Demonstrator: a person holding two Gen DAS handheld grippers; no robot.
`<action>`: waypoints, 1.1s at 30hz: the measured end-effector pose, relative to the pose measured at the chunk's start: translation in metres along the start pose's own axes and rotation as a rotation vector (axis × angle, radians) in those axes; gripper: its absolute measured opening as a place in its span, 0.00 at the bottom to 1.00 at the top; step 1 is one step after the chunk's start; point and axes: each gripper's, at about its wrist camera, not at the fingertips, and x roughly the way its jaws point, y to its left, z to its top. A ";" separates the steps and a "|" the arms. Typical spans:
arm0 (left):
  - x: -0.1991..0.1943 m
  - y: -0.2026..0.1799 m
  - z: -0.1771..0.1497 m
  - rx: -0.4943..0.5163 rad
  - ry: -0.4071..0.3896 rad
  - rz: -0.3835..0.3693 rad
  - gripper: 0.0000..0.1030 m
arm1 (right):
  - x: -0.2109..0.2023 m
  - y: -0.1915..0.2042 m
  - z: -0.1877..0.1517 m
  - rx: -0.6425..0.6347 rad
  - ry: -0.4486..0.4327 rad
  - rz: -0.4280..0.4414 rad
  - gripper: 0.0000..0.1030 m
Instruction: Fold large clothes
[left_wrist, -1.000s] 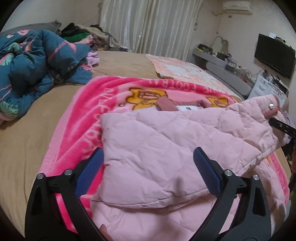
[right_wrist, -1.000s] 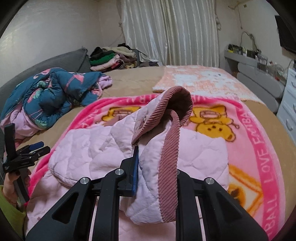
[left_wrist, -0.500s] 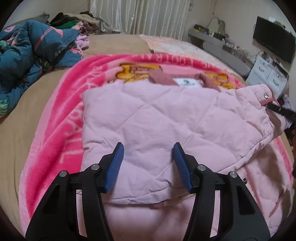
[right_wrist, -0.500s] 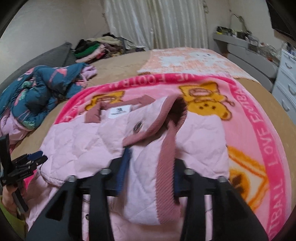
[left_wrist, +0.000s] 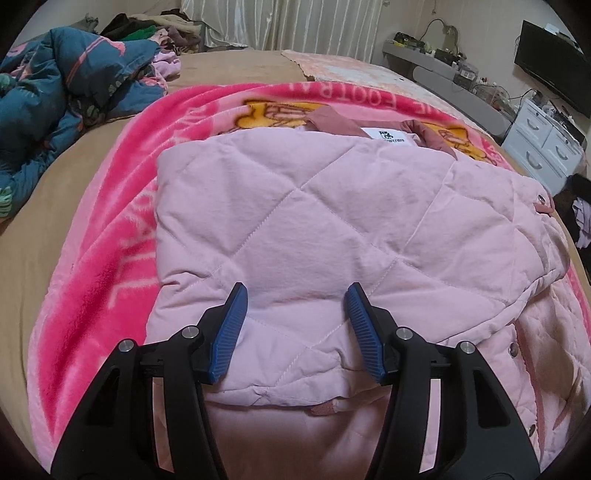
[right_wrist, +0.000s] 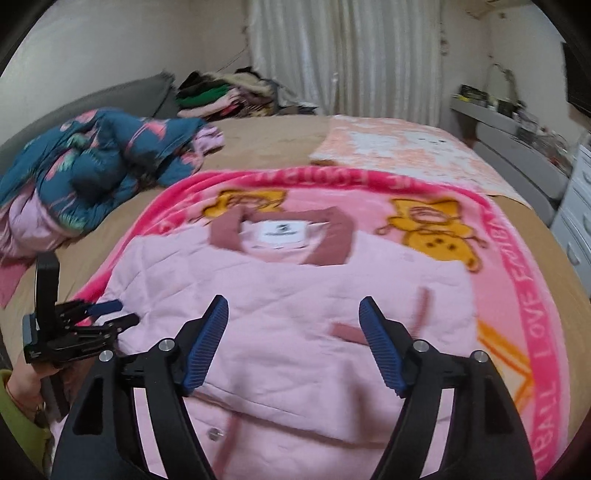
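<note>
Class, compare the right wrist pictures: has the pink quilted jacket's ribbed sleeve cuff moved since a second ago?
Yes. The cuff, earlier lifted in the right gripper, now lies flat on the pink quilted jacket, below the white neck label; jaws open.

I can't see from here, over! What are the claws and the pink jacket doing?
Left claw open, right claw open, both empty. Pink jacket lying flat on blanket, collar up top. Nothing in the way.

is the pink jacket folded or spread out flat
Partly folded: the pink jacket has one quilted side doubled over its front, snaps showing beneath.
</note>
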 end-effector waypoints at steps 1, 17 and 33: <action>0.000 0.000 0.000 -0.001 0.000 -0.002 0.47 | 0.011 0.009 0.000 -0.014 0.018 0.002 0.70; 0.000 -0.001 0.000 0.001 -0.001 -0.001 0.47 | 0.099 0.010 -0.034 0.088 0.199 -0.035 0.76; -0.017 -0.009 0.007 -0.003 0.016 0.017 0.71 | 0.049 0.006 -0.037 0.167 0.166 0.041 0.96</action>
